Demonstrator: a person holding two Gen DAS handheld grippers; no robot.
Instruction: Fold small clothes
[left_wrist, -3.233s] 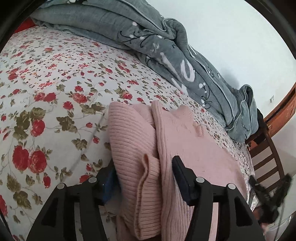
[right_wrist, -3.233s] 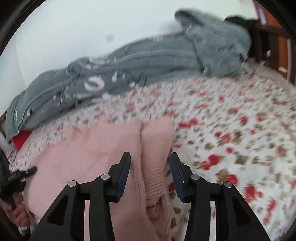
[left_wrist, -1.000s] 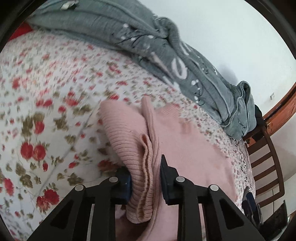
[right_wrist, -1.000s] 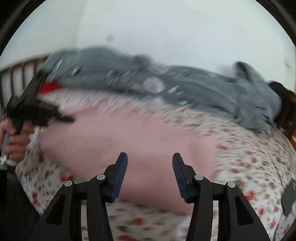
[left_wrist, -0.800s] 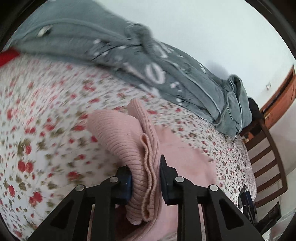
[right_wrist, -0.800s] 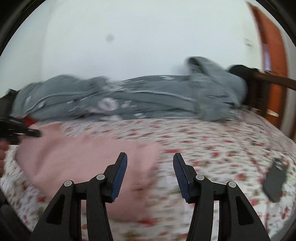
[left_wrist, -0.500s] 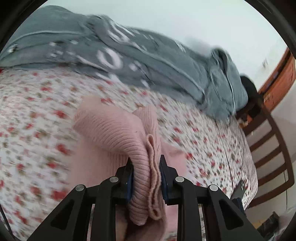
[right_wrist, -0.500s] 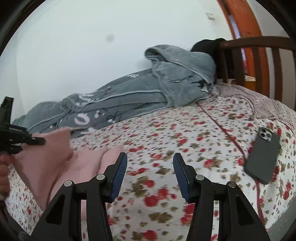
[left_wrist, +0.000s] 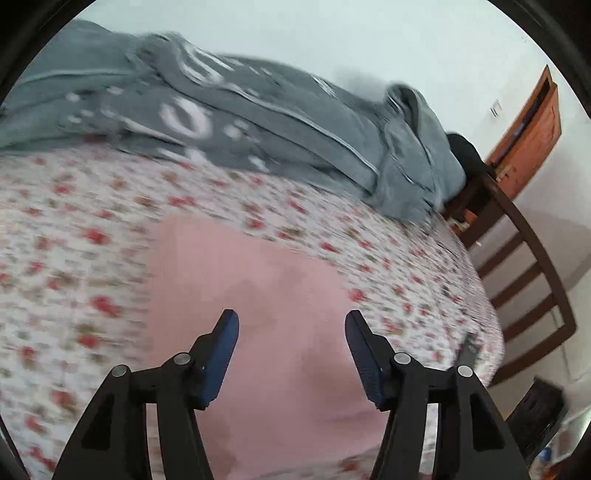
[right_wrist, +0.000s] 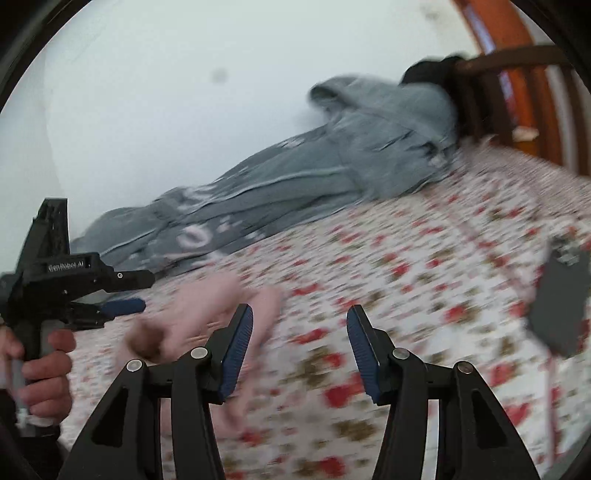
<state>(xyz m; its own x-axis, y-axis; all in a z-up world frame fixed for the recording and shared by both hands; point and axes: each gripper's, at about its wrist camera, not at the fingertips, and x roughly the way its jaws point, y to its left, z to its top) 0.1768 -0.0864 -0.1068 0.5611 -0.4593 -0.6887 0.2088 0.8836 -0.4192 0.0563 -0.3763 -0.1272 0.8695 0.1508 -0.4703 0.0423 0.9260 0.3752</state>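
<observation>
Floral bedsheet (left_wrist: 66, 280) covers the bed on which the pink sweater (left_wrist: 258, 317) lies, folded into a rough rectangle near the front edge. In the left wrist view its long axis runs away from the camera, toward the grey quilt (left_wrist: 258, 122) heaped along the wall. The left gripper (left_wrist: 291, 354) hovers directly over the near half of the sweater, jaws spread wide and holding nothing. The right gripper (right_wrist: 299, 350) hangs to the sweater's right, over bare sheet, jaws likewise apart and empty; from its view the sweater (right_wrist: 207, 317) lies ahead and leftward, just off its left finger. The left gripper is thus the nearer, and I judge any further fold or smoothing falls to it first. A dark phone (right_wrist: 561, 295) rests well apart, toward the wooden footboard (left_wrist: 524, 266). Both views are blurred.
</observation>
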